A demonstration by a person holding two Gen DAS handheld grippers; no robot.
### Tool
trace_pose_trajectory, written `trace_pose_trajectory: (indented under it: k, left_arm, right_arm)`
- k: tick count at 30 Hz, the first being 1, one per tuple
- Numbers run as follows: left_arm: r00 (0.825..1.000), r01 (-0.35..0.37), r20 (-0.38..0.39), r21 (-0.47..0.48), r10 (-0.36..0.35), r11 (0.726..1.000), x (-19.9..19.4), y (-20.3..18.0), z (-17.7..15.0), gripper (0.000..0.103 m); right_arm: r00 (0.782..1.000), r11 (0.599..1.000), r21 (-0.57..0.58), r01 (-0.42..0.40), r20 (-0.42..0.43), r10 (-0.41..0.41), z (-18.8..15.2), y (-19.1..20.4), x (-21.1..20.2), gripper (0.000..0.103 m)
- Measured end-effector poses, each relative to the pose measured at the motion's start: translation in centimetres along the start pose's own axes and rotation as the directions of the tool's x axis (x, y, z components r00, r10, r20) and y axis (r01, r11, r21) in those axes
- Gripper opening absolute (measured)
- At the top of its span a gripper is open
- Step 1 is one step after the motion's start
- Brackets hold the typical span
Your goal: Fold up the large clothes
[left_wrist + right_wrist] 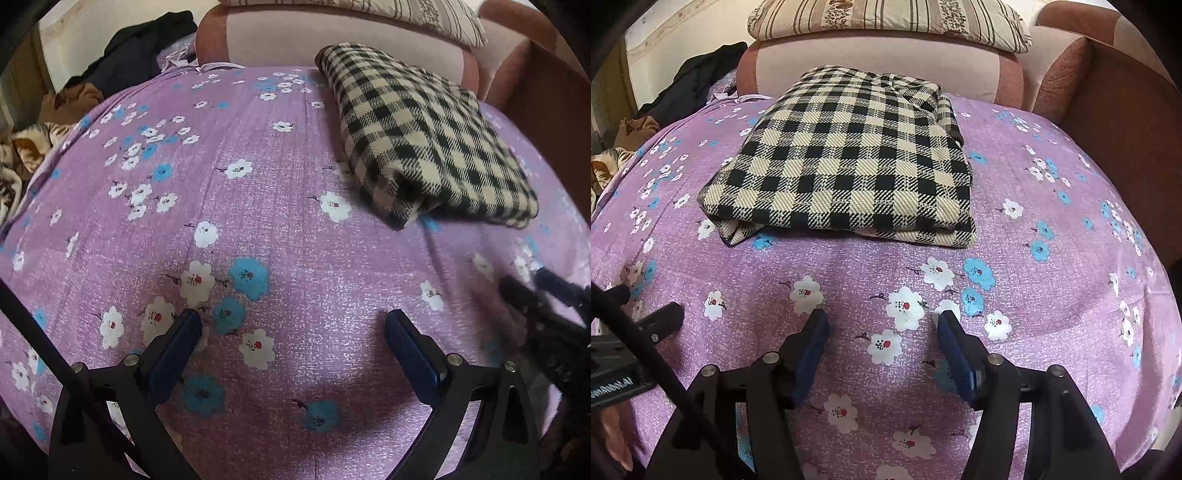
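Note:
A black and cream checked garment (849, 162) lies folded into a thick rectangle on the purple flowered bed sheet (1052, 314), near the headboard. In the left wrist view the garment (424, 136) is at the upper right. My left gripper (293, 321) is open and empty above bare sheet (295, 221), well short of the garment. My right gripper (882, 321) is open and empty, just in front of the garment's near edge. The left gripper's fingers (661, 317) show at the left edge of the right wrist view.
A pink padded headboard (879, 62) with a striped pillow (886, 18) on top stands behind the garment. Dark clothes (144, 48) and a brown patterned blanket (26, 147) are piled at the far left. A brown upholstered side (1126, 122) rises at the right.

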State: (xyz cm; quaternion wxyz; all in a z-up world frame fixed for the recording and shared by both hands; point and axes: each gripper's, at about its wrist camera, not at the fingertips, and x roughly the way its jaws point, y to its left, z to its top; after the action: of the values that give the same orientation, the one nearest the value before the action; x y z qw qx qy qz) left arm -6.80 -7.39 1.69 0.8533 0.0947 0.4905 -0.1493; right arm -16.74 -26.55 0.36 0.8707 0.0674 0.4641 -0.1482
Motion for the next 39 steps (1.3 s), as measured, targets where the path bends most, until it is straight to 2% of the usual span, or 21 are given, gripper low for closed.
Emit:
trace_pose_trajectory:
  k: [2,6,14,25,29,32,34,37,39]
  left_arm:
    - [1.000,-0.012,0.007,-0.001,0.012,1.000,0.3,0.0,-0.1,0.103]
    - [0.999,0.015,0.038,-0.033,-0.014,0.999,0.5,0.6,0.0,0.103]
    - [0.998,0.002,0.070,0.023,-0.004,1.000,0.6,0.3,-0.2,0.103]
    - [0.997,0.035,0.062,0.056,-0.039,0.998,0.2,0.5,-0.3,0.103]
    - [0.996,-0.004,0.088,0.049,0.000,0.999,-0.4,0.4,-0.2,0.103]
    - [0.984,-0.048,0.175,0.033,0.042,0.998,-1.9,0.5,0.0,0.103]
    - [0.966,-0.052,0.256,0.024,0.044,0.998,-3.8,0.5,0.2,0.103]
    - [0.945,-0.011,0.328,0.050,-0.006,0.999,-5.9,0.1,0.3,0.103]
    - [0.947,0.027,0.318,0.074,-0.049,0.997,-6.2,-0.4,0.3,0.103]
  right_arm:
    - [1.000,1.000,0.003,0.002,-0.001,-0.002,0.0,0.1,0.0,0.067]
    - [1.000,1.000,0.007,0.004,-0.002,-0.004,-0.1,0.1,0.0,0.067]
    - [1.000,1.000,0.014,0.004,-0.004,-0.004,-0.2,0.1,0.0,0.068]
    - [1.000,1.000,0.018,0.004,-0.004,-0.003,-0.1,0.1,0.0,0.069]
    - [1.000,1.000,0.019,-0.005,0.005,0.005,-0.2,0.3,-0.3,0.069]
    - [1.000,1.000,0.015,0.000,0.016,0.000,-0.2,0.4,-0.5,0.069]
    - [1.000,1.000,0.019,0.002,0.024,-0.002,-0.2,0.4,-0.7,0.069]
    - [1.000,1.000,0.029,-0.001,0.031,0.000,-0.1,0.3,-0.9,0.069]
    - [0.999,1.000,0.029,-0.001,0.035,0.000,-0.1,0.3,-0.9,0.069]
